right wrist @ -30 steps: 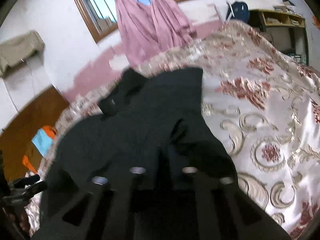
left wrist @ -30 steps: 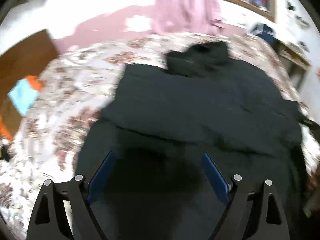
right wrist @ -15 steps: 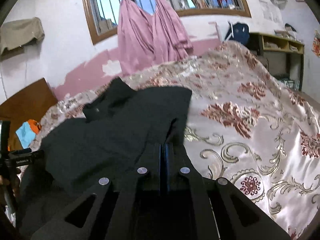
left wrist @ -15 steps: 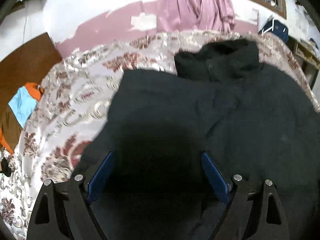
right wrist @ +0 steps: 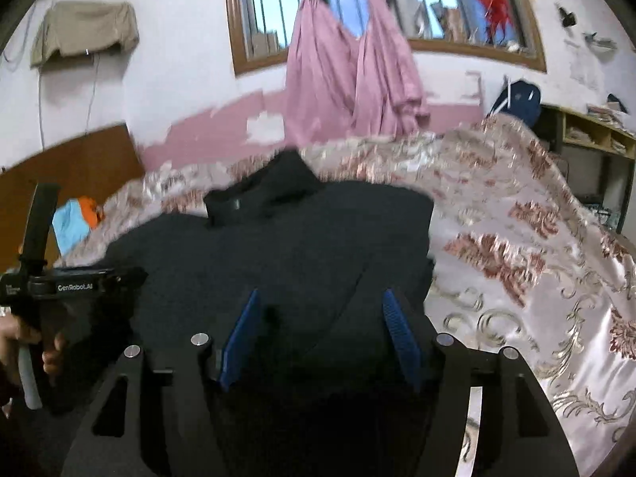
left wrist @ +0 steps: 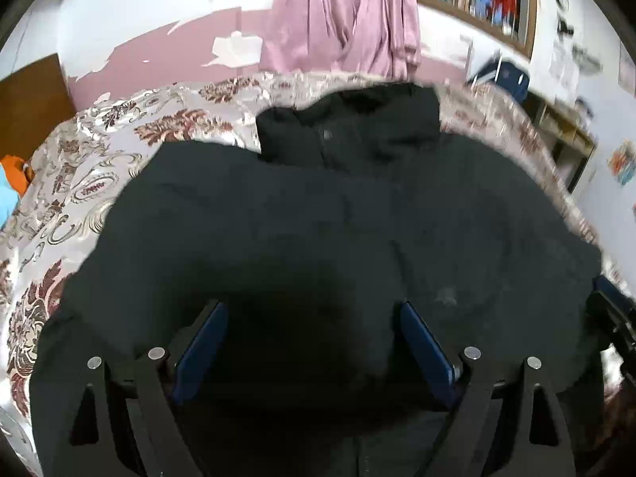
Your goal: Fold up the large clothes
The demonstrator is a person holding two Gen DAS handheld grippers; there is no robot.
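Observation:
A large black hooded jacket (left wrist: 318, 214) lies spread on a bed with a floral satin cover (left wrist: 87, 167); its hood (left wrist: 349, 127) points to the far side. It also shows in the right wrist view (right wrist: 286, 246). My left gripper (left wrist: 312, 314) is open and empty, just above the jacket's near part. My right gripper (right wrist: 322, 310) is open and empty over the jacket's right side, near its edge. The left gripper's body and the hand that holds it (right wrist: 59, 290) show at the left of the right wrist view.
The bed cover (right wrist: 536, 278) lies bare to the right of the jacket. Pink curtains (right wrist: 349, 63) hang at a barred window behind the bed. A wooden headboard (right wrist: 67, 175) and blue and orange cloth (right wrist: 75, 218) are at the left. A shelf unit (right wrist: 588, 143) stands at the right.
My right gripper has opened; it was shut on the jacket's fabric before. The jacket now lies flatter, with the right side laid down. My left gripper stayed open and moved forward over the jacket.

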